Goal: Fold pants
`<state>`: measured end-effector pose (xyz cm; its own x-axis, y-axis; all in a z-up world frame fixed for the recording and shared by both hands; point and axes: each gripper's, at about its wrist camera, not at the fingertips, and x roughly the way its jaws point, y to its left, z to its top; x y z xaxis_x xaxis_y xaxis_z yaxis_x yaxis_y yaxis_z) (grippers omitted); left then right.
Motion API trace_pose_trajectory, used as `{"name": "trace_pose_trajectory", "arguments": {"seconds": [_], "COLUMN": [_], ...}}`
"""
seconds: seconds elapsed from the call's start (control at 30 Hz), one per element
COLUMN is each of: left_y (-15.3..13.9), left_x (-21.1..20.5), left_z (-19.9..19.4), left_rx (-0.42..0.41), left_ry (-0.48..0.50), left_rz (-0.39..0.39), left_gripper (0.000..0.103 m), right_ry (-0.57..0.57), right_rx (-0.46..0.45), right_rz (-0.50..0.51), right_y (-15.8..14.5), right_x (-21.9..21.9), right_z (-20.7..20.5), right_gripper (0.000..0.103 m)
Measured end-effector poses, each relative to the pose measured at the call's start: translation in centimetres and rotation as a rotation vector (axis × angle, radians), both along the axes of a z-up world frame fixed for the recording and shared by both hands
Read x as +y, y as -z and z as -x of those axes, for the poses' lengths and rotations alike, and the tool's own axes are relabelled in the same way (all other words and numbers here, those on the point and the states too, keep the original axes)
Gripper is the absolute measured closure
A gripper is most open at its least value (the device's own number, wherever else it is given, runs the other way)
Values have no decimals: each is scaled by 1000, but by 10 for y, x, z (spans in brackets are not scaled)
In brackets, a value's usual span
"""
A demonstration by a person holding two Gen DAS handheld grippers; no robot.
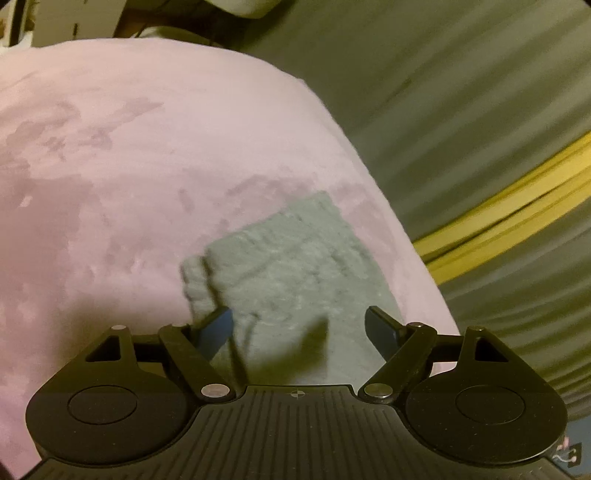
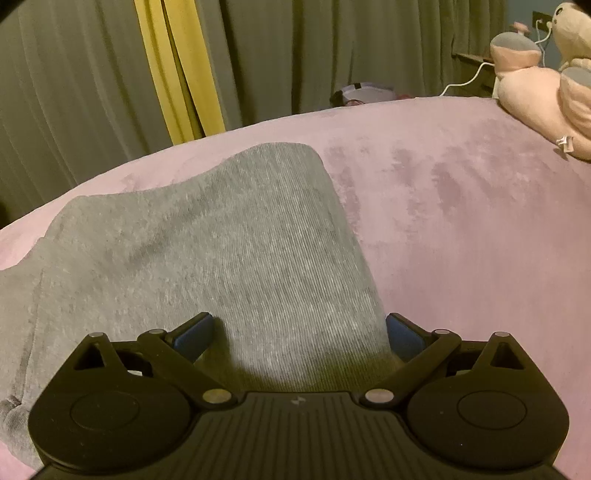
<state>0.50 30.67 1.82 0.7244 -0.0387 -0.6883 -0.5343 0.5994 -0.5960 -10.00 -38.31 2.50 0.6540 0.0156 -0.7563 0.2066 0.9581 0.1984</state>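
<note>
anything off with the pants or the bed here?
Nothing damaged or spilled. The grey pants lie folded on the pink blanket, with a slightly uneven left edge. Both grippers, left and right, are open.

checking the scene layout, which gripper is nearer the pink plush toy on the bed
Right. The pink plush toy lies on the bed to the far right of the right gripper; the left gripper view does not show it.

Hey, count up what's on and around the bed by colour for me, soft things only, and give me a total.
Grey: 1, the pants
Pink: 2, the blanket and the plush toy
Cream: 1, a second plush toy, only partly in view
Olive green: 1, the curtain
Yellow: 1, the curtain strip
Total: 6
</note>
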Motion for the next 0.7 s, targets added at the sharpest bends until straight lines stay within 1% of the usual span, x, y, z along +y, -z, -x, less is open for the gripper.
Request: {"name": "trace_pose_trajectory", "arguments": {"seconds": [0.07, 0.13, 0.2, 0.27, 0.33, 0.37, 0.4, 0.53, 0.63, 0.7], "left_y": [7, 16, 30, 44, 51, 52, 53, 46, 49, 48], "left_x": [4, 12, 15, 16, 15, 16, 17, 16, 21, 22], "left_z": [6, 5, -5, -11, -18, -20, -21, -15, -11, -9], "left_rx": [11, 14, 44, 77, 84, 77, 69, 64, 57, 63], "left_ry": [0, 15, 32, 28, 31, 35, 34, 16, -10, -21], "left_rz": [28, 103, 160, 185, 192, 197, 208, 178, 195, 189], "left_gripper": [18, 18, 19, 19, 17, 13, 12, 17, 18, 18], "right_ry": [-3, -8, -11, -13, -13, -13, -13, -15, -18, -17], "right_rx": [-1, 4, 9, 10, 10, 10, 10, 10, 11, 12], "right_rz": [8, 17, 24, 27, 27, 28, 30, 40, 44, 44], "right_y": [0, 1, 2, 2, 2, 2, 1, 1, 1, 1], "right_x": [2, 3, 4, 3, 2, 2, 3, 3, 5, 5], "right_z": [0, 0, -1, 0, 0, 0, 0, 0, 0, 0], "right_gripper": [4, 4, 4, 4, 4, 4, 4, 4, 4, 4]}}
